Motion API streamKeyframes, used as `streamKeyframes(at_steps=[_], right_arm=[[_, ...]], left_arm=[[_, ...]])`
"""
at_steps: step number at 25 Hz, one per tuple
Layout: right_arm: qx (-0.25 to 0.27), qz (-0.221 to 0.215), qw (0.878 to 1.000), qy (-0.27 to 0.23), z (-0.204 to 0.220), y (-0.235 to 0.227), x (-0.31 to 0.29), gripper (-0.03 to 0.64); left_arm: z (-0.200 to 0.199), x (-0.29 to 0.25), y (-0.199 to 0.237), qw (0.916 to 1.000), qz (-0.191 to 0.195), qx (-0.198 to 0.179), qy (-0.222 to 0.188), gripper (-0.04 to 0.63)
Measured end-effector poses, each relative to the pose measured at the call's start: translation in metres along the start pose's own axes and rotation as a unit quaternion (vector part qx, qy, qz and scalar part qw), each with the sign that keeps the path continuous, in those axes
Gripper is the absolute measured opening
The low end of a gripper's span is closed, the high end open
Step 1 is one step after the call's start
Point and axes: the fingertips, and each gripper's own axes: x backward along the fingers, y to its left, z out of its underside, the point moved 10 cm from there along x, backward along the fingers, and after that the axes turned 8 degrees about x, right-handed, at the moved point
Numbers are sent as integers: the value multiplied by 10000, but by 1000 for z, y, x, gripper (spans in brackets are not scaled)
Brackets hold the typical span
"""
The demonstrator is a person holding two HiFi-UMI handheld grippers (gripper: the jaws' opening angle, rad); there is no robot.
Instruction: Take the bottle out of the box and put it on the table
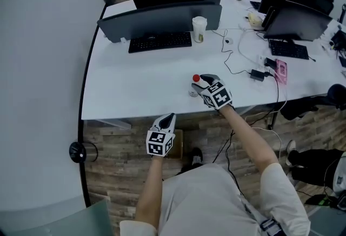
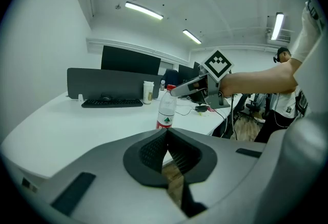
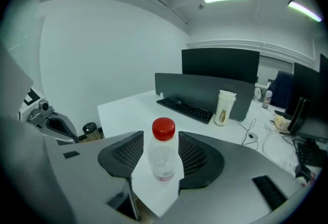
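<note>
A clear plastic bottle (image 1: 195, 87) with a red cap stands upright on the white table (image 1: 140, 89), close to its front edge. My right gripper (image 1: 198, 83) reaches over that edge. Its jaws stand open on either side of the bottle (image 3: 163, 159), with narrow gaps between the pads and the bottle. In the left gripper view the bottle (image 2: 165, 109) shows its red and green label, with a right gripper finger (image 2: 185, 86) beside its cap. My left gripper (image 1: 170, 118) hangs below the table edge over a cardboard box (image 1: 178, 148) on the floor, its jaws shut on nothing.
A black keyboard (image 1: 160, 41), a paper cup (image 1: 199, 29) and a dark screen panel (image 1: 162, 16) sit further back on the table. Cables and a charger (image 1: 257, 74) lie to the right. A black round bin (image 1: 78, 152) stands on the wooden floor at left.
</note>
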Motion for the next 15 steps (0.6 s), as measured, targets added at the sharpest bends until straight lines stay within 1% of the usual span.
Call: streamKeyframes(at_steps=[3, 9, 15], right_arm=[[-291, 124, 9995, 23, 17, 14, 17, 242], [-636, 311, 9974, 116, 52, 62, 51, 242], [-800, 363, 9961, 26, 74, 118, 78, 241]], left_arm=[[2, 13, 1, 10000, 17, 22, -54, 15], [8, 37, 2, 9997, 54, 139, -211, 15], [16, 62, -8, 9995, 93, 51, -308, 15]])
